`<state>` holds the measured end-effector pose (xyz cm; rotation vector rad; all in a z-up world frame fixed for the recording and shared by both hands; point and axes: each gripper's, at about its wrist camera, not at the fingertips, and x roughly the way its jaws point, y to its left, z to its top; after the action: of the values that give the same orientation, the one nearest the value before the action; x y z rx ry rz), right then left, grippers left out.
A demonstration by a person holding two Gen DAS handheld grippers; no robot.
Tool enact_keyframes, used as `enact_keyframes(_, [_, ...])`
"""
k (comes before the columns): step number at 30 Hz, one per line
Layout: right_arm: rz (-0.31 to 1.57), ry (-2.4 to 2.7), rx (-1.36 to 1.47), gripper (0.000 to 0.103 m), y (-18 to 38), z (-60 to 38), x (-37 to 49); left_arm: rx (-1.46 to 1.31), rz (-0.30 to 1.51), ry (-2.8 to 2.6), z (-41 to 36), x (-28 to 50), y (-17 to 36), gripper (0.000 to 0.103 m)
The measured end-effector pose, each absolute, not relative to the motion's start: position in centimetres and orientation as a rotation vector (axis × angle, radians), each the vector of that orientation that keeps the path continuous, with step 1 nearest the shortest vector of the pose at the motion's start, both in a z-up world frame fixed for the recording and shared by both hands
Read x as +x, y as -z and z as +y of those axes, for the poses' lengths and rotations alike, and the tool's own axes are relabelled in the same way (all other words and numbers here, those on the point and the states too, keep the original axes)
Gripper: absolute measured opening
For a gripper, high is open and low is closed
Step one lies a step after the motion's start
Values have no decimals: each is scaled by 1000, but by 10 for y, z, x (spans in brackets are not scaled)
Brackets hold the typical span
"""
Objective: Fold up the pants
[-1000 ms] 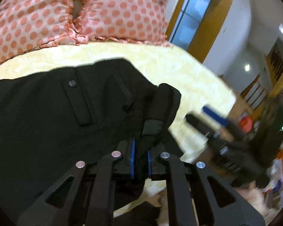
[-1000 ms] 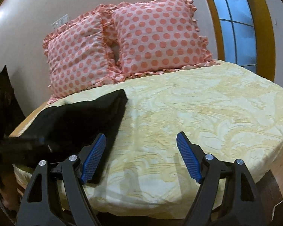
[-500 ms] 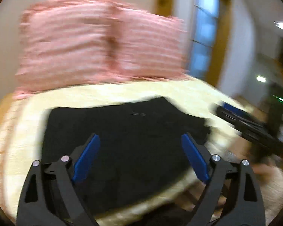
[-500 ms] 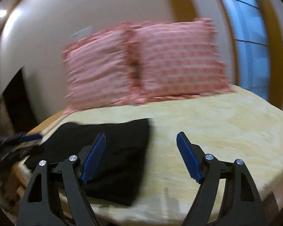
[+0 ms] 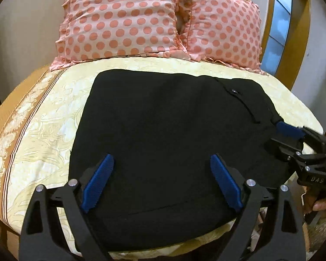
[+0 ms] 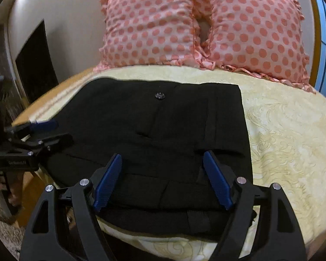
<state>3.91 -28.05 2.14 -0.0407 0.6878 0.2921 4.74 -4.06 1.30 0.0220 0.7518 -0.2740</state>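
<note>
Bedspread (image 5: pixel 54 113) carries pants (image 5: pixel 163 130) beneath both parted claws.

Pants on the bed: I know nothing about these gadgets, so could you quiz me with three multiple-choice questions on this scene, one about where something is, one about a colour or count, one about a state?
1. Where do the black pants lie?
A. On the floor
B. On the yellow bedspread, in front of the pillows
C. On top of the pillows

2. How many polka-dot pillows stand at the head of the bed?
A. One
B. Two
C. Four

3. How is the left tool set?
A. Open, holding nothing
B. Clamped on the pants
C. Clamped on a pillow

Answers:
1 B: the pants lie flat on the bedspread, short of the pillows.
2 B: two pink pillows with darker dots stand side by side.
3 A: its blue pads stand wide apart over the fabric, as do those of the right tool.
</note>
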Motion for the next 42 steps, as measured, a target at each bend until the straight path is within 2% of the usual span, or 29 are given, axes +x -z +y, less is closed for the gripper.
enact_keyframes(4, [632,-324,57,79,-51,-299,38,-11,746,286,-23,50,-33,92])
enact_keyframes(6, [594,-287,99,80,-71,-319,46,-25,706,241,-7,56,-45,97])
enact_keyframes(8, [637,-275,171,80,-76,-336,66,-46,724,208,7,68,-48,97])
enact_keyframes(12, [818,-259,304,77,-56,-356,119,-141,822,196,32,89,-37,97])
enact_keyframes(17, [954,-263,387,76,-27,-364,147,-164,870,198,40,92,-23,97])
enact_keyframes(21, [957,-305,365,67,-24,-354,144,-159,893,208,39,96,-16,97])
enact_keyframes(27, [952,-307,305,67,-24,-347,138,-135,893,216,37,97,-14,97])
enact_keyframes(30, [926,-309,252,58,-26,-341,136,-133,902,228,36,98,-15,97])
enact_keyframes(31, [910,-314,225,48,-29,-338,133,-137,905,234,37,99,-15,97])
enact_keyframes(32, [886,-339,195,46,-34,-333,127,-143,910,241,37,100,-16,97])
enact_keyframes(36, [865,-327,99,46,-38,-323,121,-157,928,259,39,106,-17,97])
enact_keyframes(39, [903,-322,171,52,-29,-333,129,-144,943,299,33,113,-23,97])
enact_keyframes(42, [914,-339,196,53,-27,-336,133,-121,968,329,28,127,-26,97])
